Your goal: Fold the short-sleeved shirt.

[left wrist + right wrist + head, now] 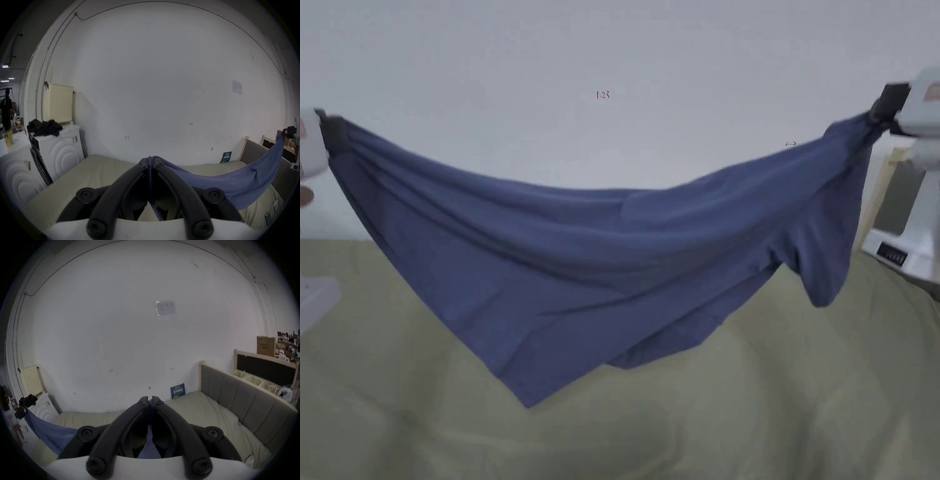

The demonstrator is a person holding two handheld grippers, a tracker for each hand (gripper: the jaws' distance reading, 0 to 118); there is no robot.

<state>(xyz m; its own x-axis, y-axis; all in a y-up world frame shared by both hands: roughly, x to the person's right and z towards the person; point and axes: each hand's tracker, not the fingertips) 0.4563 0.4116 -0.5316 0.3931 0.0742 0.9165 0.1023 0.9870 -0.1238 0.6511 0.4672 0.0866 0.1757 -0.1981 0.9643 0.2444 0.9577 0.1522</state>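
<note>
A blue short-sleeved shirt point(581, 250) hangs in the air above the bed, stretched between my two grippers and sagging in the middle. My left gripper point(331, 134) is shut on its left end at the picture's left edge. My right gripper point(884, 111) is shut on its right end at the upper right. In the left gripper view the jaws point(150, 160) pinch blue cloth, and the shirt point(243, 180) runs off to the right towards the other gripper point(288, 134). In the right gripper view the jaws point(150, 400) clamp cloth, and the shirt point(48, 430) trails down to the left.
Below lies a bed with an olive-beige sheet point(737, 406) against a white wall point(612, 62). A grey padded headboard point(243, 395) stands at the right. White appliances with dark clothes point(43, 128) on top stand left of the bed. A person point(6, 110) stands far off.
</note>
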